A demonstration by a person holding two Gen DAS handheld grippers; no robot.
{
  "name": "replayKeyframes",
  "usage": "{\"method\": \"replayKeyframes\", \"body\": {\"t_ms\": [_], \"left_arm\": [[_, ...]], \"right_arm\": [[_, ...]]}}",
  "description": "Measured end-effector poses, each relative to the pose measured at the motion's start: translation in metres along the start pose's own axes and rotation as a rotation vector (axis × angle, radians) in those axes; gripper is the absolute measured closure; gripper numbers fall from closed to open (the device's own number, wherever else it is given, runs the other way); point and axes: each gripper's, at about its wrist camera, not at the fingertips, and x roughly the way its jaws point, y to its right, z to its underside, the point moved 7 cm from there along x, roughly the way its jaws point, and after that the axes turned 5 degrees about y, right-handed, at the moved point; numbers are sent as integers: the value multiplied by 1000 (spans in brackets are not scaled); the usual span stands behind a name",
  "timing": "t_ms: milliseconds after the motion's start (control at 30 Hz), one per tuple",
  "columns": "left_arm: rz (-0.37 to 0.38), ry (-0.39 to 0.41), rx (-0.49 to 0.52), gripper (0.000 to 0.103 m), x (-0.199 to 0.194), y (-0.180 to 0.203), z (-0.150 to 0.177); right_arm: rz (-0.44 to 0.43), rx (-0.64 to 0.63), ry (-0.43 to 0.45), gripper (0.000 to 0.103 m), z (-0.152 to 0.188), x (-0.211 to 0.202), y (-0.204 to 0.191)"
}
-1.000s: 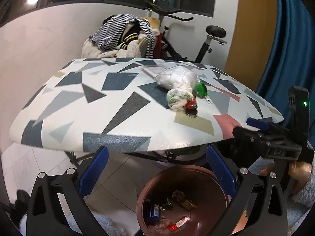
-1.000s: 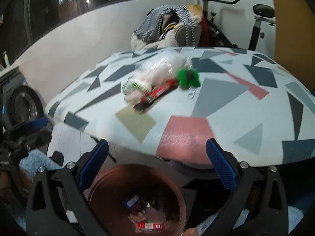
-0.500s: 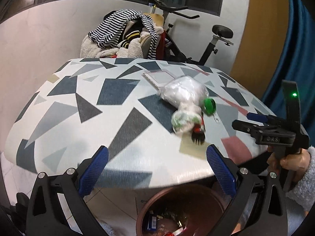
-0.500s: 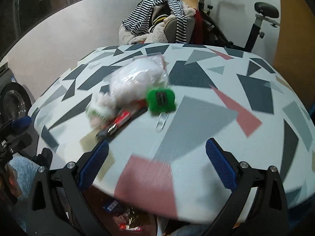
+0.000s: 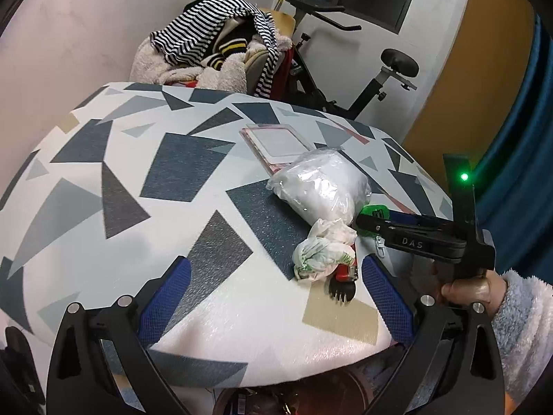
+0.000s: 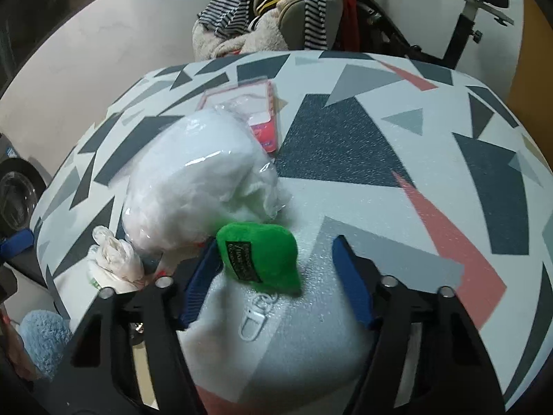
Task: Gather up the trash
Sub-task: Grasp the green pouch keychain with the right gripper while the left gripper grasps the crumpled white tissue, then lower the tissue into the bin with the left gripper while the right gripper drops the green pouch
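The table (image 5: 145, 228), topped in a grey, navy and pink triangle pattern, ends in a rounded near edge directly under both grippers; its left half is bare and offers free room, while the clutter sits toward the right near corner. The left gripper (image 5: 274, 297) hovers over that near edge with its jaws wide apart and nothing between them. The right gripper (image 6: 276, 276) is over the clutter, its jaws half apart and just now closing, with the green plush keychain (image 6: 264, 257) lying between the blue pads; the left pad looks to touch it and the right pad stands clear, so no clamp is made. A white clip (image 6: 254, 320) trails from the keychain toward the camera. Just beside the keychain lies a clear plastic bag of white stuffing (image 6: 193, 186), and touching the bag's near end is a crumpled white wrapper with green print (image 5: 323, 250). A red-handled black fork (image 5: 342, 285) lies against that wrapper, near the table edge. Behind the bag a flat pink-rimmed packet (image 5: 276, 141) lies on the table. Below the table edge a brown bin (image 5: 331, 396) shows only its rim and some wrappers, too dark to identify.
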Motion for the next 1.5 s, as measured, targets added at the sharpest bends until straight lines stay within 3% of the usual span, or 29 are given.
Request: {"method": "replayKeyframes", "body": {"t_ms": [67, 567, 667, 800, 833, 1500], "left_arm": [[6, -11, 7, 12, 5, 3, 0], [76, -94, -24, 27, 53, 31, -1], [76, -125, -50, 33, 69, 31, -1], [67, -155, -46, 55, 82, 31, 2], [67, -156, -42, 55, 83, 31, 2], [68, -37, 81, 58, 11, 44, -20]], "right_arm": [[-24, -1, -4, 58, 1, 0, -1], [-51, -22, 106, 60, -10, -34, -9], [-46, -17, 113, 60, -12, -40, -8], [-42, -11, 122, 60, -13, -47, -7], [-42, -10, 123, 60, -13, -48, -7], [-30, -28, 158, 60, -8, -85, -19]]}}
